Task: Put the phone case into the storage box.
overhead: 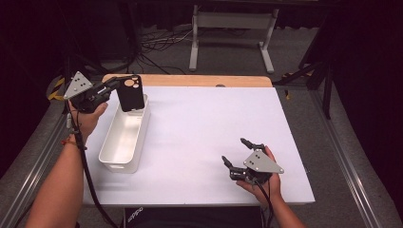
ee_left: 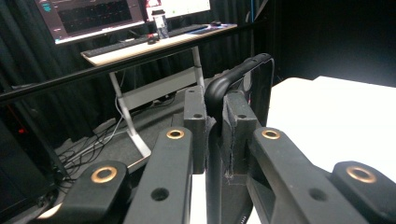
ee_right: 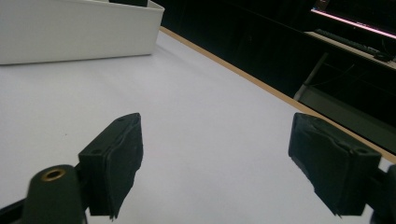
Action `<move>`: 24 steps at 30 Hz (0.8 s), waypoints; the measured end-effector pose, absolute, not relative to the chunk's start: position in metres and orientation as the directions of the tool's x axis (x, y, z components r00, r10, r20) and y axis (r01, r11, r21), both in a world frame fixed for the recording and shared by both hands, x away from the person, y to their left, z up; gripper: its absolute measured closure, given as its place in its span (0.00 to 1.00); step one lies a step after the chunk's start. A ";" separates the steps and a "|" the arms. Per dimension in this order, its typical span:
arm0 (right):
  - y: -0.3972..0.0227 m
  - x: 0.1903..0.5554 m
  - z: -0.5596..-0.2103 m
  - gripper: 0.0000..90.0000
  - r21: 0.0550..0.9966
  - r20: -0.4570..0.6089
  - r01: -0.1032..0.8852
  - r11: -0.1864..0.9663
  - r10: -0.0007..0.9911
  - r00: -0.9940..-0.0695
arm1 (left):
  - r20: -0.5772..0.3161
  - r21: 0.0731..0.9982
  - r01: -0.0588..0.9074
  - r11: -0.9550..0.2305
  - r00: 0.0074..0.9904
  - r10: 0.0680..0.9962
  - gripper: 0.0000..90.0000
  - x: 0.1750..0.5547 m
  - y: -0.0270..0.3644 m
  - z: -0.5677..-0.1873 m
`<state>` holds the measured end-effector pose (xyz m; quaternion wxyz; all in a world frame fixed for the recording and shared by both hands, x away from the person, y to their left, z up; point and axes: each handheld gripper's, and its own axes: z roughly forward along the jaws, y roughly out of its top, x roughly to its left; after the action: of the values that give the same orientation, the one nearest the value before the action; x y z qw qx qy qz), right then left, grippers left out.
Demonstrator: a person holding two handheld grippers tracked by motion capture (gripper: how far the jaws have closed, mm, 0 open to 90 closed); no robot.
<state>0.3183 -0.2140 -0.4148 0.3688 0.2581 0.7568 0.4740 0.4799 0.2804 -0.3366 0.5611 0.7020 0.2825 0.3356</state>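
The left gripper (overhead: 110,84) has its jaws clamped on the top edge of a black phone case (overhead: 130,93), and the case hangs upright over the far end of the white bin (overhead: 115,164), its lower edge looking to be at or just inside the rim. Gripping by the thin rim makes sense here: the case dangles flat and narrow, lined up with the long bin so it can slip straight in. From the left gripper view you can see the pads pinching that curved rim of the case (ee_left: 233,77) tight between them. I'd call this the lowering stage, with release still to come. Over on the near right of the worktop (overhead: 199,118), the right gripper (overhead: 236,153) rests low in its hand, jaws spread wide with nothing between them, parked well apart from the bin so the drop has free room
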 end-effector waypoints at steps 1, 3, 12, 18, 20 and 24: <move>-0.214 0.318 -0.415 0.21 0.907 -0.315 0.040 0.419 0.739 -0.596 | 0.154 0.977 0.023 -0.213 0.617 0.771 0.92 0.481 0.280 -0.338; -0.214 0.318 -0.415 0.21 0.906 -0.317 0.040 0.421 0.738 -0.596 | 0.154 0.975 0.028 -0.219 0.623 0.767 0.92 0.485 0.278 -0.340; -0.211 0.319 -0.416 0.21 0.904 -0.317 0.044 0.426 0.735 -0.599 | 0.130 0.977 0.053 -0.206 0.617 0.776 0.92 0.500 0.280 -0.354; -0.208 0.319 -0.418 0.21 0.898 -0.321 0.050 0.436 0.730 -0.604 | 0.106 0.980 0.065 -0.186 0.619 0.778 0.92 0.509 0.284 -0.363; -0.206 0.319 -0.419 0.21 0.897 -0.318 0.056 0.438 0.730 -0.605 | 0.106 0.980 0.066 -0.186 0.620 0.778 0.92 0.511 0.284 -0.367; -0.203 0.320 -0.420 0.21 0.893 -0.323 0.058 0.447 0.724 -0.610 | 0.113 0.979 0.062 -0.194 0.626 0.772 0.91 0.516 0.283 -0.377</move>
<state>0.3201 -0.2025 -0.4202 0.3614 0.2537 0.7700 0.4606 0.5164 0.2828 -0.3774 0.5619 0.7051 0.2956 0.3158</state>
